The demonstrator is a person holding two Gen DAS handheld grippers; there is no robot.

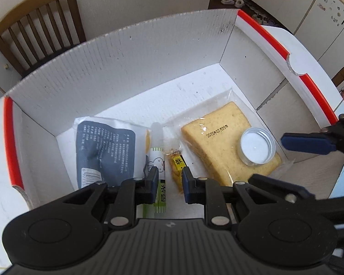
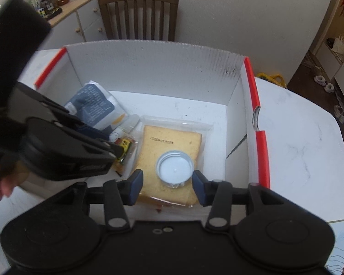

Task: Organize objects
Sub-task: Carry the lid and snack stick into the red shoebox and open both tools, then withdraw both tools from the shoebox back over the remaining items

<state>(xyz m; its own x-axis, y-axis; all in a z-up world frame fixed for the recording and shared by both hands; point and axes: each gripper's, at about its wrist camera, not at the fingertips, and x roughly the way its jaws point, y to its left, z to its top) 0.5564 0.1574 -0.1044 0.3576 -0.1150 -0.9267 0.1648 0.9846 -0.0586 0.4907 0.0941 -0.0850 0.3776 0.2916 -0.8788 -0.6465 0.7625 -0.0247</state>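
Right wrist: round clear-rimmed white lid [image 2: 174, 168] atop wrapped bread slice [image 2: 169, 146].

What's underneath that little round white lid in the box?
The lid sits on a wrapped slice of bread lying on the box floor. Whatever is beneath the bread stays hidden.

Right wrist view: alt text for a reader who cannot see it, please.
The right tool is open over a tealight resting on wrapped bread inside a white box. The left tool reaches in beside a small yellow snack.
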